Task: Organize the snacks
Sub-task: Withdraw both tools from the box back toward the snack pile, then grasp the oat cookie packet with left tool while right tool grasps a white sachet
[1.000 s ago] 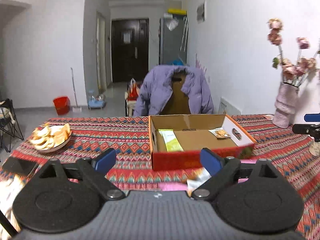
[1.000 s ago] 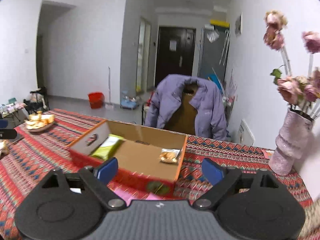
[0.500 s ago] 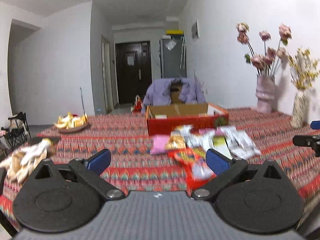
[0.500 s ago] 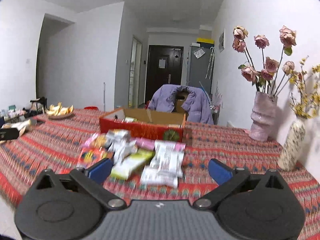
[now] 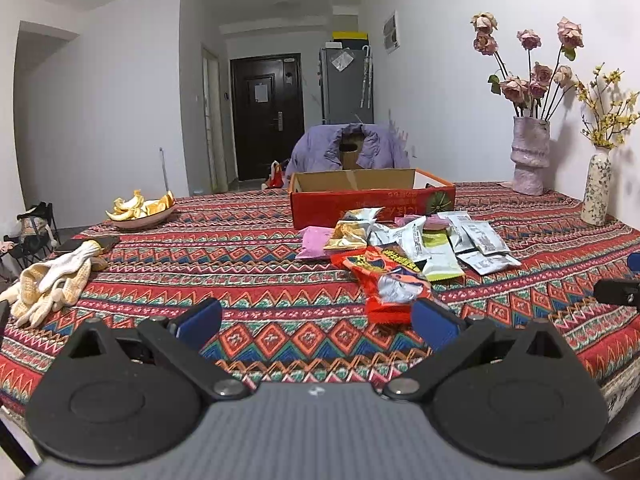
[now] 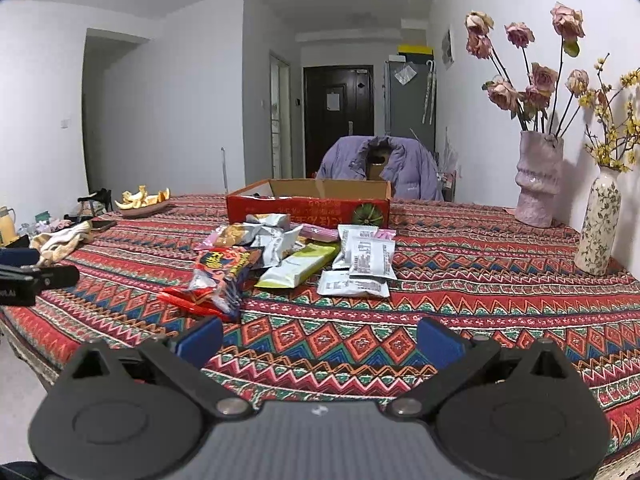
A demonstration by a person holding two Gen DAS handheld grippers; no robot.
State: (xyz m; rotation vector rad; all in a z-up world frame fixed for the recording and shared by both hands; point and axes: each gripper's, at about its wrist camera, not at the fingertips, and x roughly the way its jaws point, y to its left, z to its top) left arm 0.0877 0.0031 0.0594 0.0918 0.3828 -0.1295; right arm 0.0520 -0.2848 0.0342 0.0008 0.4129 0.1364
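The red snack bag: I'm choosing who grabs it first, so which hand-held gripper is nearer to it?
Left. The red snack bag lies just ahead of the left hand-held gripper, by its right finger. The right hand-held gripper sits farther back, the bag ahead to its left.

I am logging my left tool and right tool: matching black linkage arms, round black discs, silver pivot screws, blue finger pads, ribbed grey housing.

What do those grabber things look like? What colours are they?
Each hand-held gripper, left and right, looks alike: two blue fingertips on black jointed bars with silver bolts, two round black discs below, and a ribbed grey body bearing a tiny white mark. No cables or sleeves show.
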